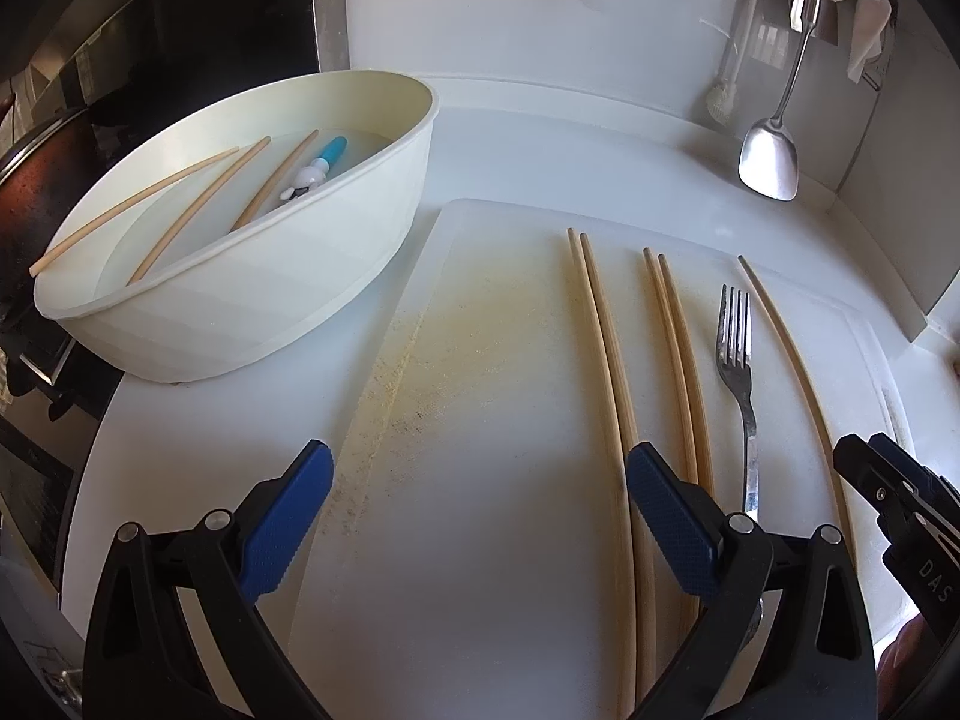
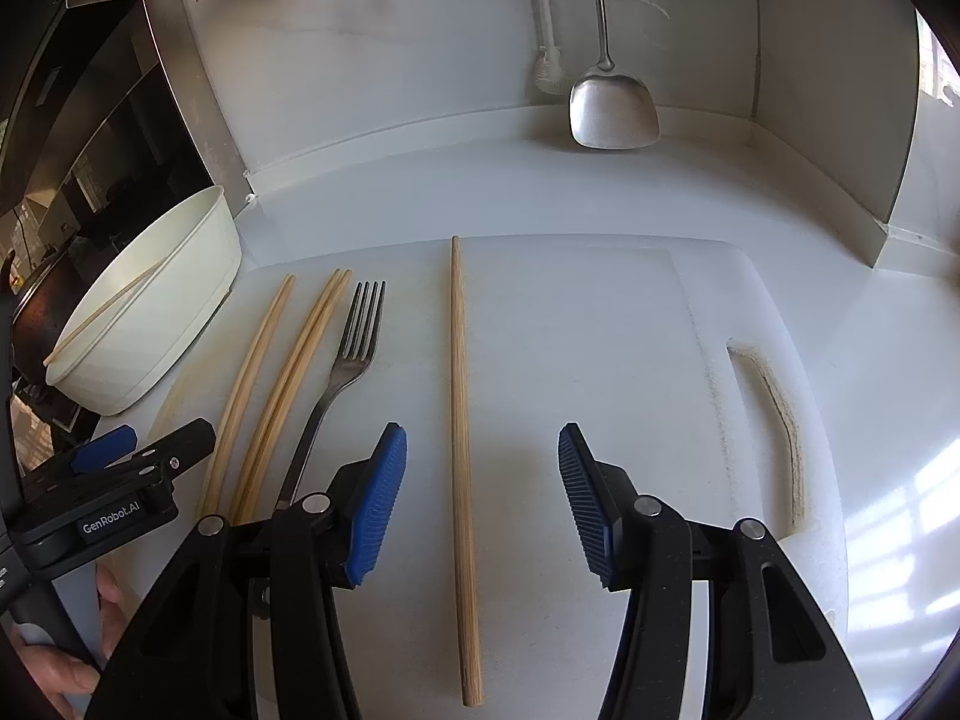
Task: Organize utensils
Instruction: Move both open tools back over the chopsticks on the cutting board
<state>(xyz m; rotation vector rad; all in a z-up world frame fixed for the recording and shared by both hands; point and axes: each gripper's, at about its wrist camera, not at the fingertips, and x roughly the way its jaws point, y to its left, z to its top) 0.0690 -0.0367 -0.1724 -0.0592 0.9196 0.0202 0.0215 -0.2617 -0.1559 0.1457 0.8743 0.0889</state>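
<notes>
Here, in the left wrist view, the left gripper [image 1: 480,516] has its blue fingers wide apart and holds nothing. Under it lies a white cutting board [image 1: 498,360]. Two pairs of chopsticks [image 1: 606,360] and a fork [image 1: 737,348] lie on the board at 3 o'clock. A white bowl [image 1: 300,276] at 10 o'clock holds more chopsticks.

In the right wrist view, the right gripper [image 2: 480,504] is also wide apart, with a single chopstick [image 2: 461,420] lying between its fingers, not touched. A metal spatula [image 2: 612,102] hangs at 12 o'clock.

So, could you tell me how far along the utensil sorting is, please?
Done: two chopstick pairs, a fork and a single chopstick lie lined up on the cutting board. In hand: nothing. Left: three chopsticks in the tub.
</notes>
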